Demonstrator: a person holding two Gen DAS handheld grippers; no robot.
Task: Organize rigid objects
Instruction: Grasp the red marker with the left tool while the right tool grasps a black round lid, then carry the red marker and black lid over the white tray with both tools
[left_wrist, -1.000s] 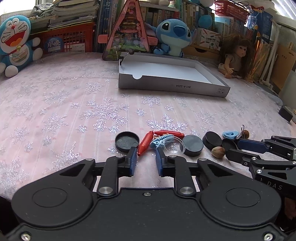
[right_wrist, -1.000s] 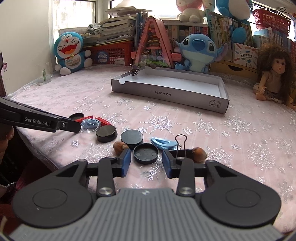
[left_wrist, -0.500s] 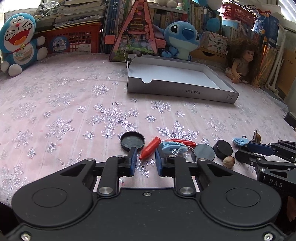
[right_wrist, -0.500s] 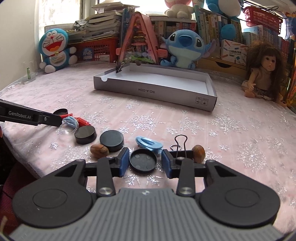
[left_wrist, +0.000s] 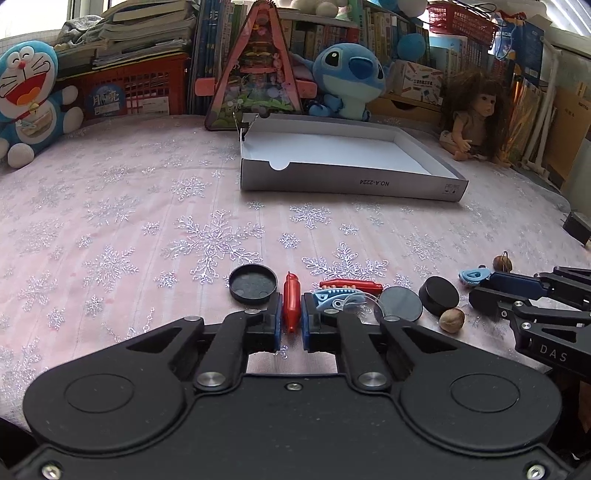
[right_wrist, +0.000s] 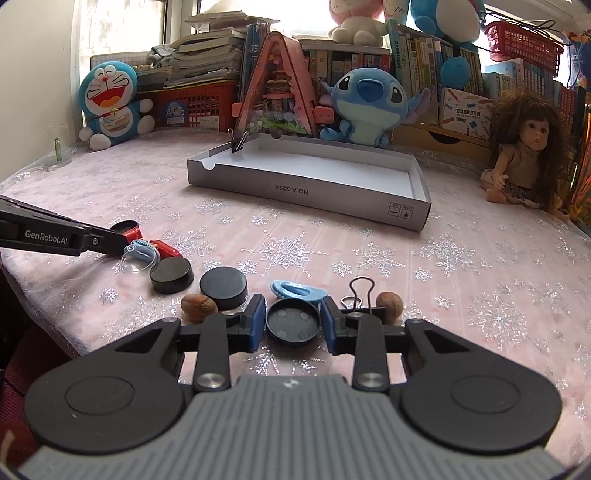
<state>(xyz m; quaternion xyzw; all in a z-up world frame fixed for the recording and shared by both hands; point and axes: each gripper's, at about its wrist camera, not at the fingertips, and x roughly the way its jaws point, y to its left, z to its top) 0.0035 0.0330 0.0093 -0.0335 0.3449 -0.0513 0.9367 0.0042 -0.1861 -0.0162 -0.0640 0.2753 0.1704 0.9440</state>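
My left gripper (left_wrist: 289, 320) has its jaws close around a red pen-like stick (left_wrist: 290, 304) lying on the pink cloth, pads at its sides. Beside it lie a black lid (left_wrist: 253, 283), a second red piece (left_wrist: 351, 285), a blue fish clip (left_wrist: 334, 297) and black discs (left_wrist: 401, 303). My right gripper (right_wrist: 293, 325) is open, its pads on either side of a shallow black lid (right_wrist: 293, 322). A blue clip (right_wrist: 297, 290), a binder clip (right_wrist: 360, 299), two nuts (right_wrist: 198, 307) and black pucks (right_wrist: 223, 287) lie around it. The grey cardboard tray (right_wrist: 306, 192) stands farther back.
Plush toys (right_wrist: 365, 103), a doll (right_wrist: 528, 147), a pink triangular toy house (right_wrist: 275, 88), red baskets and books line the back edge. A binder clip (right_wrist: 238, 142) grips the tray's far left corner. The table's near edge drops off at the left in the right wrist view.
My left gripper moved forward and narrowed around the red stick. My right gripper closed in slightly on the black lid, now between its pads.
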